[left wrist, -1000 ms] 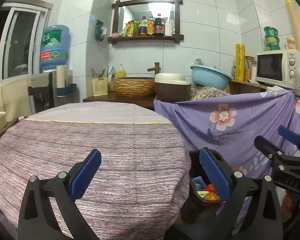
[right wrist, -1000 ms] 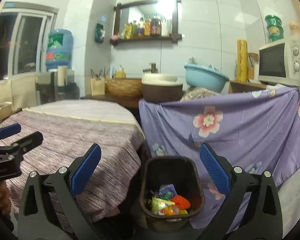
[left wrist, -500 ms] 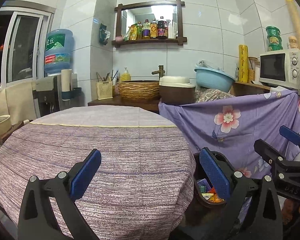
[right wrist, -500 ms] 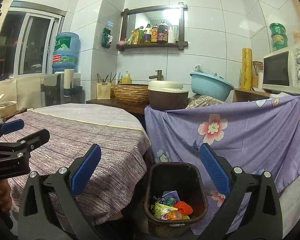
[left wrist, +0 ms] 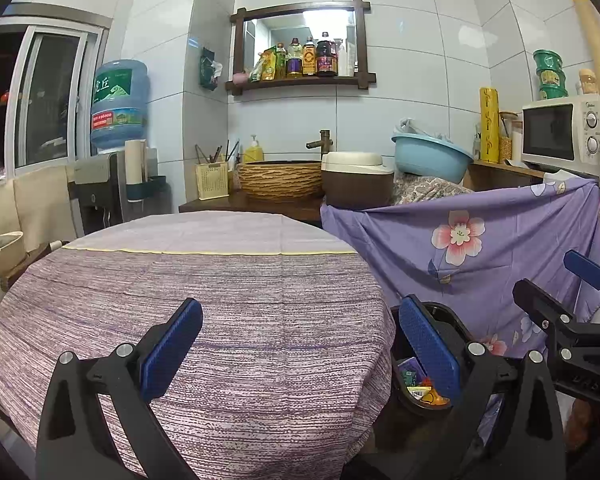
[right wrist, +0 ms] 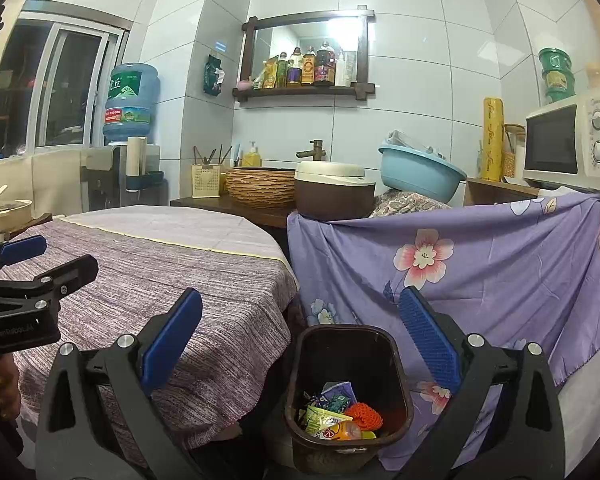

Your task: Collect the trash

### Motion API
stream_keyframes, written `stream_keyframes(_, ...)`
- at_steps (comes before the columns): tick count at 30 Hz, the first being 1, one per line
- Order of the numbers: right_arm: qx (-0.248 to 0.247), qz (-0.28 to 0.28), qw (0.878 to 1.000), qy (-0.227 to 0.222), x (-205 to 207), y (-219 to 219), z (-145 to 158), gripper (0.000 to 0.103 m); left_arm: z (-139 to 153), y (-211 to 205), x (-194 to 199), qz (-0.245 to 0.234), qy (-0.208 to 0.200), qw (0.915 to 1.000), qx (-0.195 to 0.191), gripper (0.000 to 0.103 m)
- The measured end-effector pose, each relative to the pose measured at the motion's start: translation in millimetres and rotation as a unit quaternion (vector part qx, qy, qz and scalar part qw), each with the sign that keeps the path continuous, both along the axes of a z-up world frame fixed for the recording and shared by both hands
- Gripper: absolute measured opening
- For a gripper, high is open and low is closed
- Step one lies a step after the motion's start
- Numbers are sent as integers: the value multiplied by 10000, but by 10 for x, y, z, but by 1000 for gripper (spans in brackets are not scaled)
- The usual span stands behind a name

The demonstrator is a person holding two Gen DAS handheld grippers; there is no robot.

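A dark brown trash bin (right wrist: 396, 364) stands on the floor between the round table and the purple flowered cloth. Colourful wrappers and an orange scrap (right wrist: 340, 416) lie at its bottom. My right gripper (right wrist: 300, 344) hangs open above the bin, nothing between its blue pads. In the left wrist view my left gripper (left wrist: 300, 352) is open over the table's right edge, empty; the bin (left wrist: 440, 328) shows partly behind its right finger. The other gripper appears at each view's side: the right gripper (left wrist: 572, 296), the left gripper (right wrist: 40, 264).
The round table (left wrist: 220, 280) carries a purple striped cloth. Behind it a counter holds a woven basin (left wrist: 280, 178), a rice cooker (left wrist: 356, 182) and a blue bowl (left wrist: 430, 158). A microwave (left wrist: 564, 138) sits at the right, a water dispenser (left wrist: 118, 108) at the left.
Both grippers have risen and drawn back a little, so the table and bin sit lower in view. Both stay open and empty.
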State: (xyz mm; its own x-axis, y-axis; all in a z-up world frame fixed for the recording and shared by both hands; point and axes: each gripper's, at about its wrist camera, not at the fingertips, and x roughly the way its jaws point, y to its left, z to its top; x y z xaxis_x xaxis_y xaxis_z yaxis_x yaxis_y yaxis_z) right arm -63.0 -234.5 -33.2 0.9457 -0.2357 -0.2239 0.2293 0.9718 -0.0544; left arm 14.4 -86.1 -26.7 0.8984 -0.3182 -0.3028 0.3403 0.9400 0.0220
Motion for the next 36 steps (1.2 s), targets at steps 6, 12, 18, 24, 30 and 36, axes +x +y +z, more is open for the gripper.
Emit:
stream_keyframes(6,2,-13,10000,-1,-2,-4,-4,97,6,8,-2,8,-23,10000,5,98)
stream_keyframes(12,32,-29,10000,23,-2,-6,-13,97,15,2,0,13,-49,10000,7,98)
stream_keyframes(18,41,-45,10000,28,-6,-7,-21,97,15,1,2,10,-27,10000,-1,98)
stream_keyframes(24,55,-40,10000,48,-5,-11,-34,97,-1,4,6,2,-4,10000,10,98)
stream_keyframes(30,80,-31,10000,48,-3,-23,-35,97,-14,4,11,-14,14,10000,24,98)
stream_keyframes(36,108,-37,9999,41,-7,-19,-47,97,-15,-9,-15,-26,-26,10000,93,98)
